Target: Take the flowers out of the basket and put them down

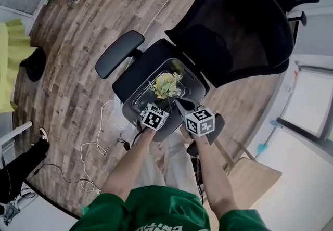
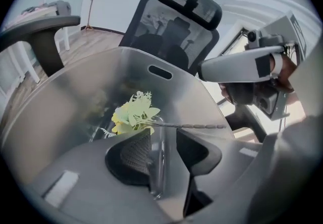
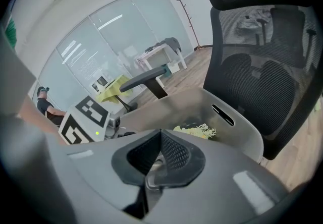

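Flowers [image 1: 166,85] lie in basket [image 2: 192,99] on chair [image 1: 234,27].
Left tongs [image 2: 161,142] pinch the basket's near rim; right tongs [image 3: 160,142], pressed together, hover alongside.

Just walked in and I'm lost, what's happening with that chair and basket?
A person holds two grippers over a clear basket on an office chair seat. Yellow flowers lie inside it, stem toward the near rim. The left gripper grips that rim between its jaws; the right gripper is shut beside it, with no flower visibly in its jaws.
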`<action>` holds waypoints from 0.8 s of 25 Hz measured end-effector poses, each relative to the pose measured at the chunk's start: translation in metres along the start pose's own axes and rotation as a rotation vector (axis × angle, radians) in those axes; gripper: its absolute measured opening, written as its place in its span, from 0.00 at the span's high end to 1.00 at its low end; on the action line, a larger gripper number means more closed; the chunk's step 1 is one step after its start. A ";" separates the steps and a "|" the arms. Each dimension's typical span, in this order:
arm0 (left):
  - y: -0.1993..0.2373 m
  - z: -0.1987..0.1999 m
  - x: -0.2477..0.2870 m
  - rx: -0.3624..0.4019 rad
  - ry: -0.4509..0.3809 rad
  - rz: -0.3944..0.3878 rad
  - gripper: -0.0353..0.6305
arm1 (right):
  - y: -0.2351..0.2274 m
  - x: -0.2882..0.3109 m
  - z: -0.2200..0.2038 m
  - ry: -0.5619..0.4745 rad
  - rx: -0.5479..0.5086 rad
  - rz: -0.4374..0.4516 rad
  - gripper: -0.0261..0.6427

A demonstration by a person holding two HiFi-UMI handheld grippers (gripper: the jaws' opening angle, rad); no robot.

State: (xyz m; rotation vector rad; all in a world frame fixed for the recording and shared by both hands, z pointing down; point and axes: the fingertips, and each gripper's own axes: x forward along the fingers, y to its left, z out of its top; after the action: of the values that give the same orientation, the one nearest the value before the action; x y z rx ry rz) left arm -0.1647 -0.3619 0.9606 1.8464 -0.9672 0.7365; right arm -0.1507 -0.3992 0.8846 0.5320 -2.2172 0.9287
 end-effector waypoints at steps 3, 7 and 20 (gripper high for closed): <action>-0.010 0.003 0.002 0.125 -0.003 0.009 0.65 | 0.000 0.001 0.000 -0.005 0.010 0.003 0.95; -0.009 0.012 0.000 0.195 -0.040 0.048 0.64 | -0.001 0.002 -0.001 -0.004 0.010 0.001 0.95; -0.009 0.026 0.009 0.353 -0.071 0.121 0.81 | -0.006 -0.002 -0.003 -0.016 0.017 -0.007 0.95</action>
State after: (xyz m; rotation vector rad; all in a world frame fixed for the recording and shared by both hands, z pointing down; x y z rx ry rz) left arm -0.1497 -0.3858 0.9524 2.1431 -1.0538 0.9702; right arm -0.1442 -0.4011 0.8873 0.5562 -2.2217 0.9437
